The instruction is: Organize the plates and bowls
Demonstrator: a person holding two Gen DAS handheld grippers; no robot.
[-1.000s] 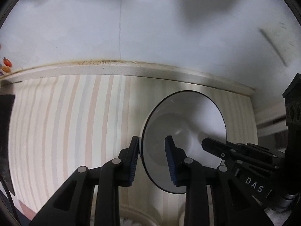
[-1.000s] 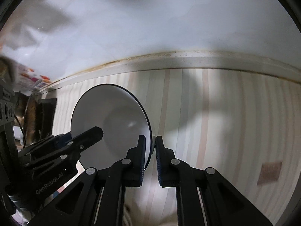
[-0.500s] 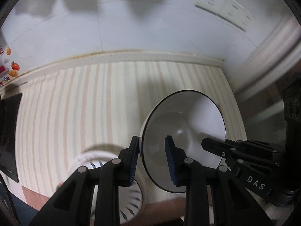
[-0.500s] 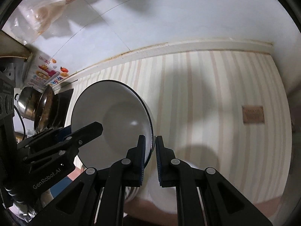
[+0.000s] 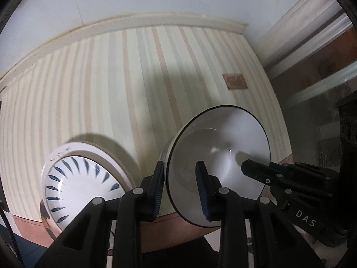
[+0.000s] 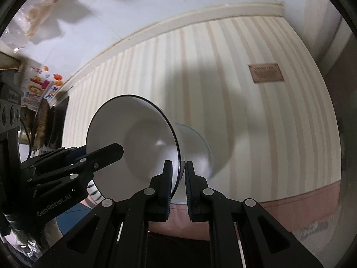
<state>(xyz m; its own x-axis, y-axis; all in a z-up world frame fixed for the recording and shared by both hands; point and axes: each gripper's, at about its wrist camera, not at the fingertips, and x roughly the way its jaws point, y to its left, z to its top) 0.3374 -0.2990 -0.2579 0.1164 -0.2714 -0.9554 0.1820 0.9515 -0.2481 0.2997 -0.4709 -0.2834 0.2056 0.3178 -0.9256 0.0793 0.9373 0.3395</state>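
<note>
- Looking along the left hand-held gripper [image 5: 181, 187], I see its two blue-padded fingers set narrowly over the rim of a white bowl [image 5: 221, 156] with a thin dark edge, one finger inside and one outside, gripping it.
- That bowl is held on its side above the striped tabletop [image 5: 111, 84], its opening turned toward the camera.
- The right hand-held gripper [image 5: 290, 178] reaches in from the right and meets the bowl's far rim.
- To the left, a white plate with blue leaf marks [image 5: 82, 183] rests on the tabletop near its front edge, just beside the bowl.
- A small brown label [image 5: 234, 80] lies flat farther back on the tabletop.
- From the right wrist view, the right hand-held gripper [image 6: 178, 178] is closed tight on the bowl's [image 6: 133, 138] dark rim.
- The left hand-held gripper [image 6: 98, 156] holds the opposite rim.
- A glassy, blurred dish [image 6: 196, 149] shows just behind the bowl; whether they touch I cannot tell.
</note>
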